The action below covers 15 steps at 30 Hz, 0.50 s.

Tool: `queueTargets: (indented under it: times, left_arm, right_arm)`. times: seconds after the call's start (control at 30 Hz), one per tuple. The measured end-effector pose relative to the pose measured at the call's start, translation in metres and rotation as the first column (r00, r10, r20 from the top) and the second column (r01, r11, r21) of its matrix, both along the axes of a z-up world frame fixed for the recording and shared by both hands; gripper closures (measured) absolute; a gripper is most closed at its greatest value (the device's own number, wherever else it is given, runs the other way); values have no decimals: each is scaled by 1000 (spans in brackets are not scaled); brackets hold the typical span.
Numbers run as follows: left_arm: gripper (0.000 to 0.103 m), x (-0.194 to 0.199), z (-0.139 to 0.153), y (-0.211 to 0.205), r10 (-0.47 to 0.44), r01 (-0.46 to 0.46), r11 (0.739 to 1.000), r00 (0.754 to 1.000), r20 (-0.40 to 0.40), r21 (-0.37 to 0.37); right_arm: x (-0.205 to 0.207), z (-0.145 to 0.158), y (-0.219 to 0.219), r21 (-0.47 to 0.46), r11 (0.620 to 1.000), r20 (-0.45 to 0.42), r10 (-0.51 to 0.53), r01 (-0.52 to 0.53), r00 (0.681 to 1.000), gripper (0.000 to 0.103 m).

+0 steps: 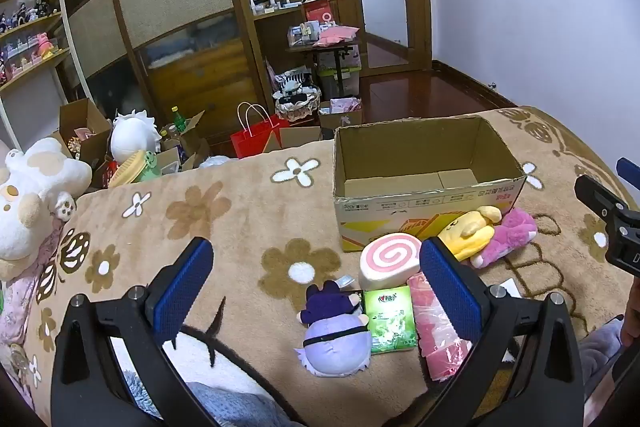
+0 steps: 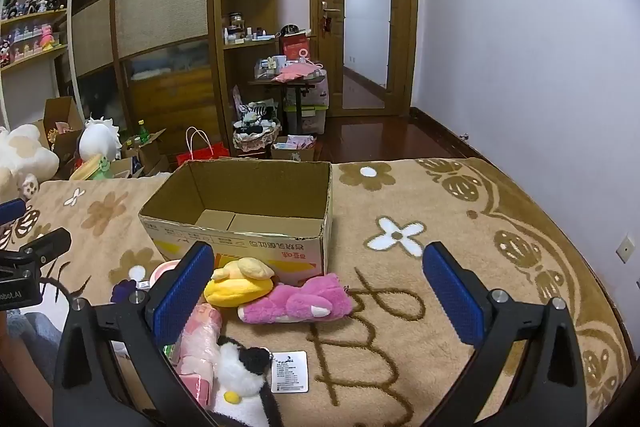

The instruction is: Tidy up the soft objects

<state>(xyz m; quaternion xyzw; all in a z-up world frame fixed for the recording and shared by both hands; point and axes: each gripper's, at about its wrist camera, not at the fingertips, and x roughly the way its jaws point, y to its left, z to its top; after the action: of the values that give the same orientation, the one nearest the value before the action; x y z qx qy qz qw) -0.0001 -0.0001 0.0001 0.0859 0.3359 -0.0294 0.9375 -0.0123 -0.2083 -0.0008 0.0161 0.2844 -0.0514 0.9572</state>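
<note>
Both grippers hung over the blanket (image 2: pixel 460 211) with nothing in them: the left gripper (image 1: pixel 316 291) stood spread wide, and the right gripper (image 2: pixel 318 291) was just as wide apart. The box (image 2: pixel 256 227) sat bare inside, with the soft things heaped against its near wall: a yellow plush (image 2: pixel 236 285) touching a pink plush (image 2: pixel 296 301), a swirl cushion (image 1: pixel 390 259), a purple doll (image 1: pixel 336 331), a green pack (image 1: pixel 390 323), a pink wrapped bundle (image 1: pixel 436 339) and a black-and-white plush (image 2: pixel 244 371).

The pile was tight, so I judged a grab might pinch two toys at once, or slip on the slick wrap. The light box could slide if nudged. The hang tag (image 2: pixel 290 371) might snag.

Red print on the box showed upside down and unreadable to me. The tag's text was too small.
</note>
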Motion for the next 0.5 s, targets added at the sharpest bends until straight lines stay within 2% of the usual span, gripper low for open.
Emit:
queueTargets:
  times: [0.5]
  left_arm:
    - [1, 0, 0, 0, 0, 0, 1000, 1000, 2, 1]
  right_arm:
    - [0, 0, 1, -4, 1000, -1, 5, -5, 1000, 0]
